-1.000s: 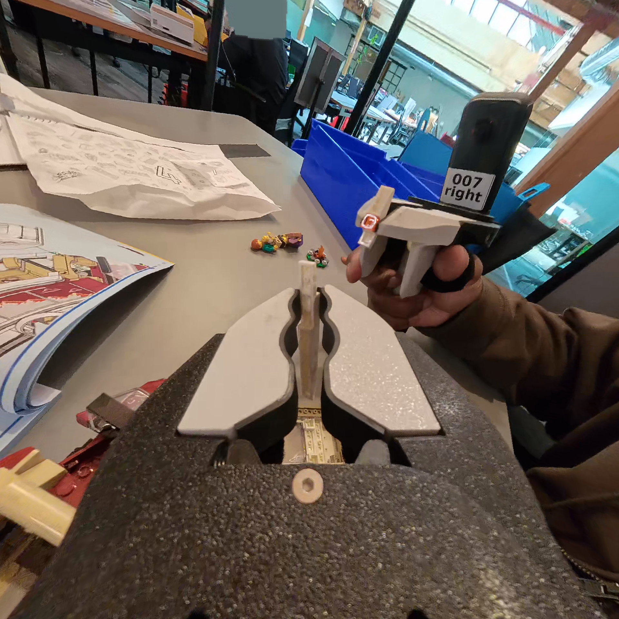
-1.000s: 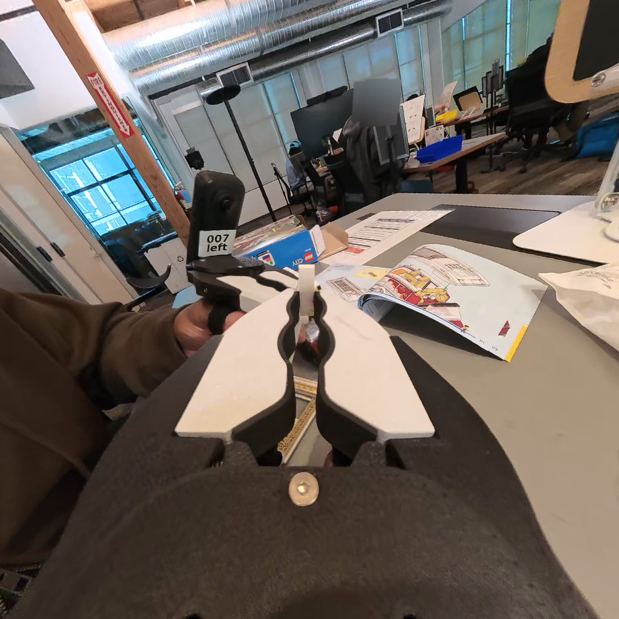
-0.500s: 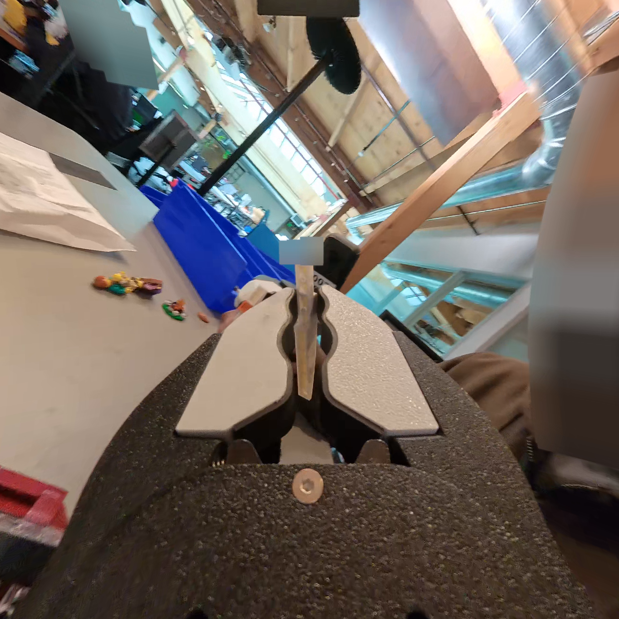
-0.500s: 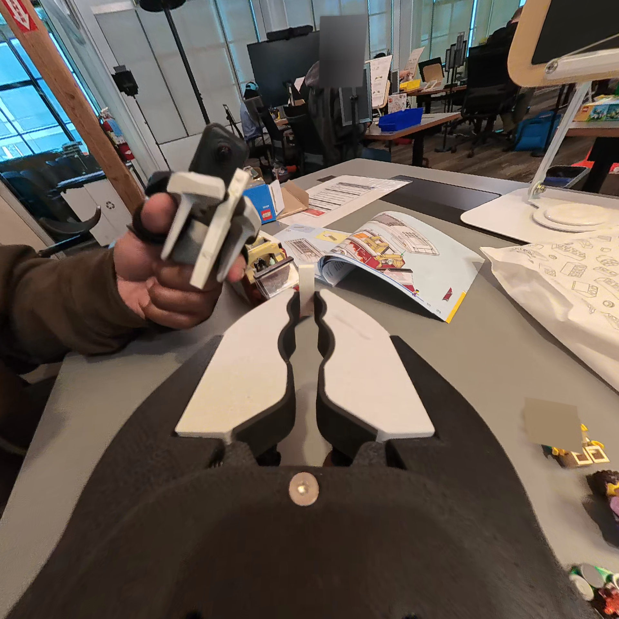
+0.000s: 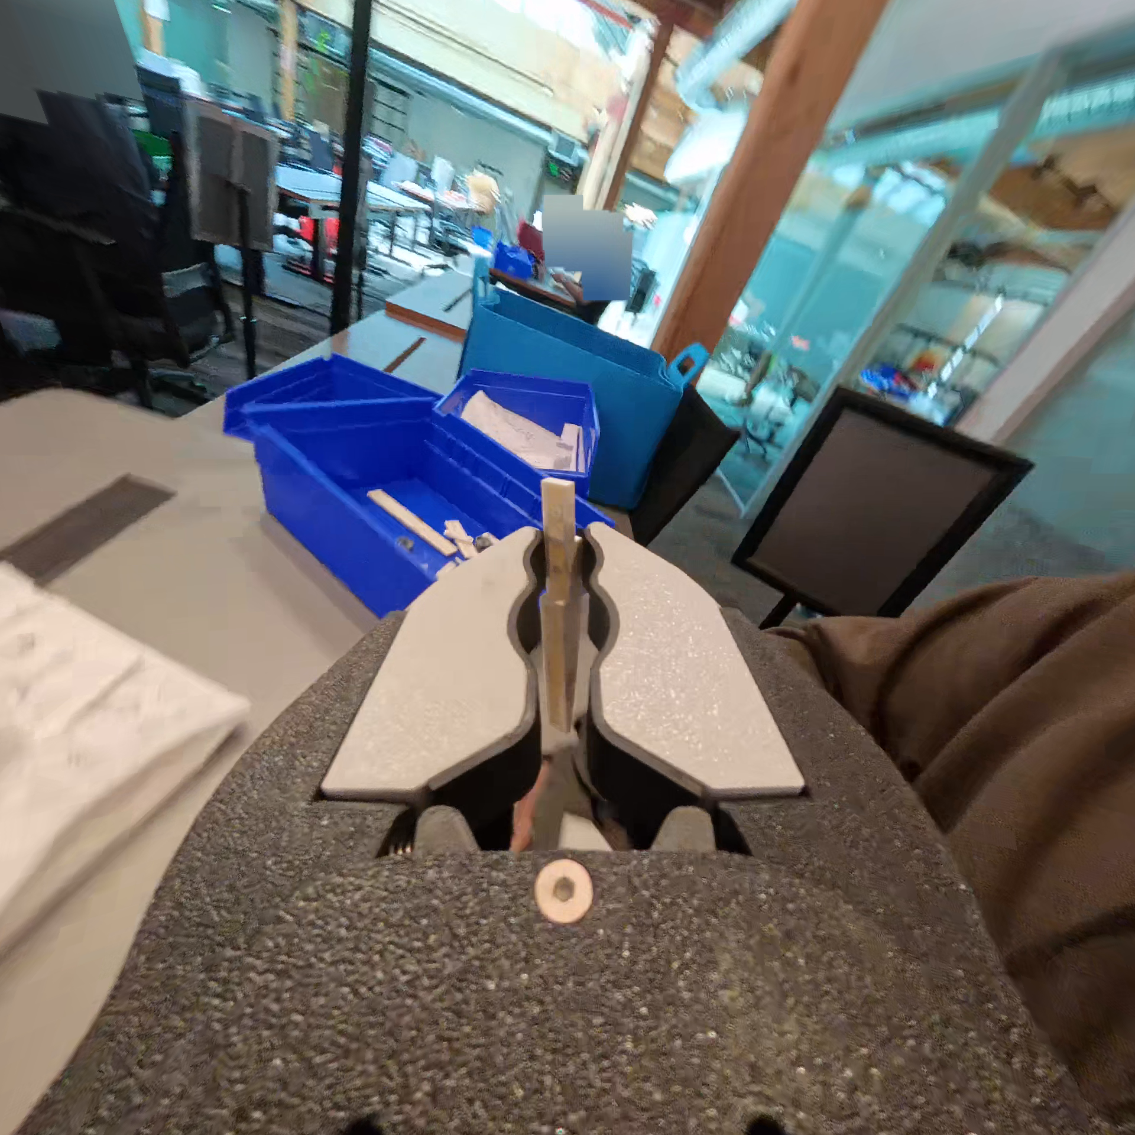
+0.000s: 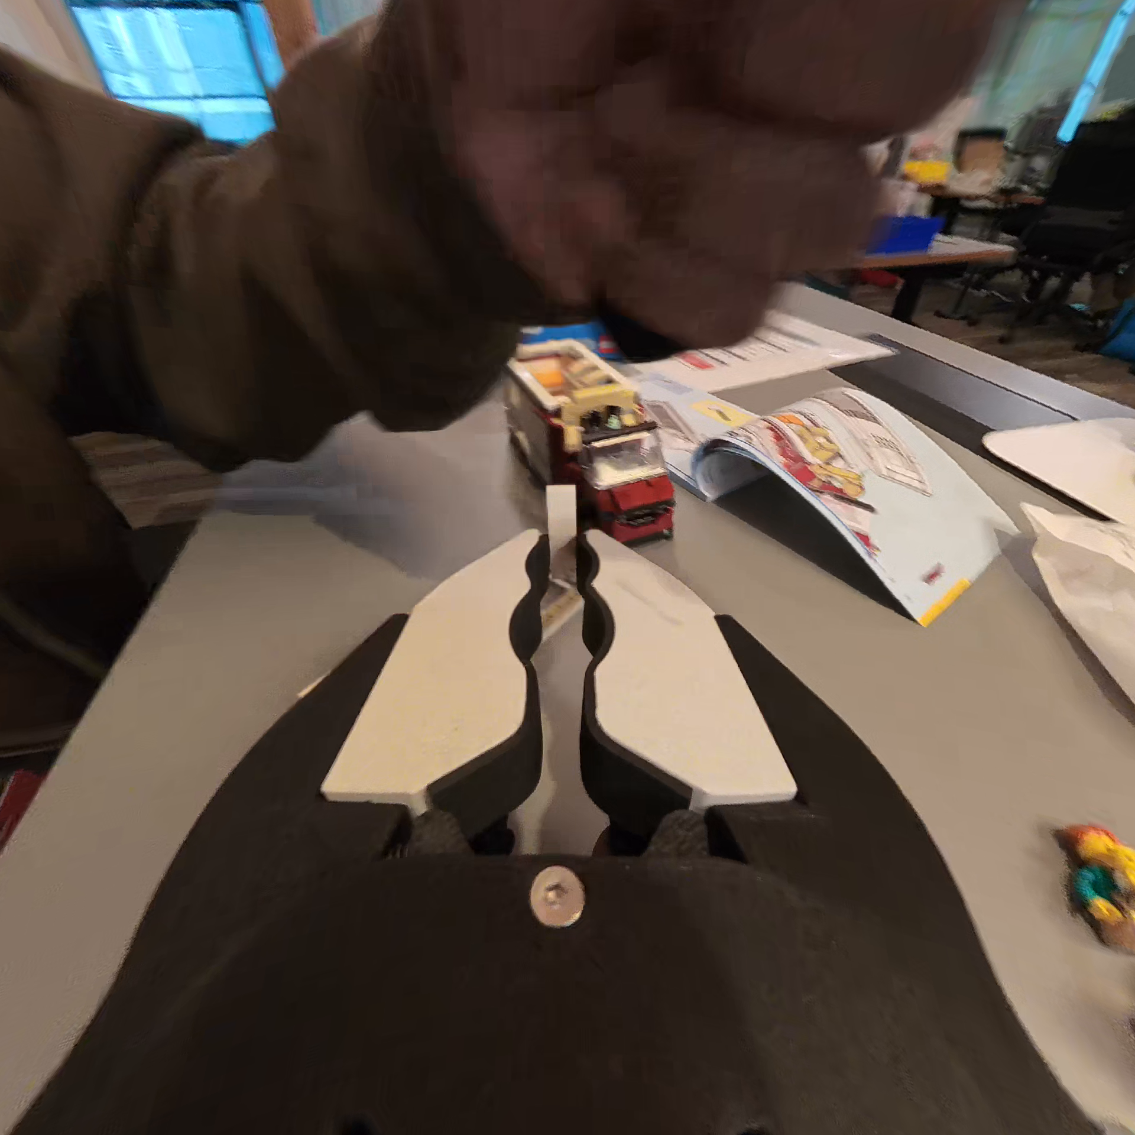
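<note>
My left gripper (image 5: pixel 559 540) is shut on a long thin tan plate (image 5: pixel 557 589) that stands edge-on between the pads and sticks out past the tips. It points at a blue bin (image 5: pixel 319 491) with several tan pieces (image 5: pixel 411 522) inside. My right gripper (image 6: pixel 560 537) is shut on a small thin white piece (image 6: pixel 560 510) that protrudes from the tips. It hovers above the grey table (image 6: pixel 307 614), just short of a red and tan brick truck (image 6: pixel 605 448). A blurred hand (image 6: pixel 645 184) and brown sleeve (image 6: pixel 245 245) pass close above it.
A second blue bin (image 5: pixel 586 424) holds paper. A white paper bag (image 5: pixel 92 706) lies at the left. An open instruction booklet (image 6: pixel 860 485) lies right of the truck. Small coloured figures (image 6: pixel 1099 884) and a white bag (image 6: pixel 1093 571) lie at the right. Left tips to right tips: about 20 cm.
My left gripper swung up and then round toward the blue bins, keeping the tan plate. My right gripper drew back and dropped toward the truck, keeping the white piece. The hand now crosses overhead.
</note>
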Demonstrator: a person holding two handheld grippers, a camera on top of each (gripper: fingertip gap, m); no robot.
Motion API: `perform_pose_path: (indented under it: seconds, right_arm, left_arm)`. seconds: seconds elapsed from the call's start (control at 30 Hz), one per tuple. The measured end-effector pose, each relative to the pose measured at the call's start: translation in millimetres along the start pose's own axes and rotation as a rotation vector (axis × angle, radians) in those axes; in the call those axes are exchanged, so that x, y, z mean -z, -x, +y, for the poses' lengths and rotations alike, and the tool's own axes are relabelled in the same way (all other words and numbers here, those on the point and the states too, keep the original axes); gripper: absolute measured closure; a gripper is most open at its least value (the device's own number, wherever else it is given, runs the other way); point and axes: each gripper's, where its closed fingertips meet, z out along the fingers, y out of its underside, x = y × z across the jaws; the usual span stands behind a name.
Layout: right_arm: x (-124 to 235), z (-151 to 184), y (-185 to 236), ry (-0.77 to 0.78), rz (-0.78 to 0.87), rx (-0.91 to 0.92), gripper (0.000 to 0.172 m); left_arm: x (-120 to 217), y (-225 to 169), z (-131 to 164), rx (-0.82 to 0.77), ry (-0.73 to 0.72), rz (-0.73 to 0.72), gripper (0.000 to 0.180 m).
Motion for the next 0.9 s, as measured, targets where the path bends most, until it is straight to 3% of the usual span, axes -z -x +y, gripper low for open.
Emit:
perform_pose_path:
  seconds: [0.1, 0.2, 0.27, 0.33, 0.43, 0.6, 0.9]
  right_arm:
    - [7, -13, 31, -0.108, -0.168, 0.043, 0.164]
    - [13, -18, 41, -0.162, -0.243, 0.034, 0.164]
    - [16, -21, 40, -0.187, -0.257, 0.017, 0.164]
    - [18, -22, 37, -0.199, -0.258, 0.002, 0.164]
    - [18, -21, 36, -0.193, -0.258, 0.004, 0.164]
    - [20, -24, 32, -0.208, -0.249, -0.031, 0.164]
    - [18, -20, -7, -0.194, -0.110, -0.196, 0.164]
  left_arm:
    - [-64, -6, -28, -0.106, 0.017, 0.133, 0.170]
    - [-125, -6, -32, -0.102, 0.051, 0.214, 0.170]
    - [-158, 7, -23, -0.116, 0.069, 0.179, 0.168]
    - [-180, 28, -12, -0.118, 0.091, 0.102, 0.153]
    - [-188, 50, 7, -0.120, 0.152, 0.027, 0.131]
    - [-142, 61, 18, -0.148, 0.181, -0.051, 0.126]
    - [22, 61, 50, -0.118, 0.068, -0.270, 0.130]
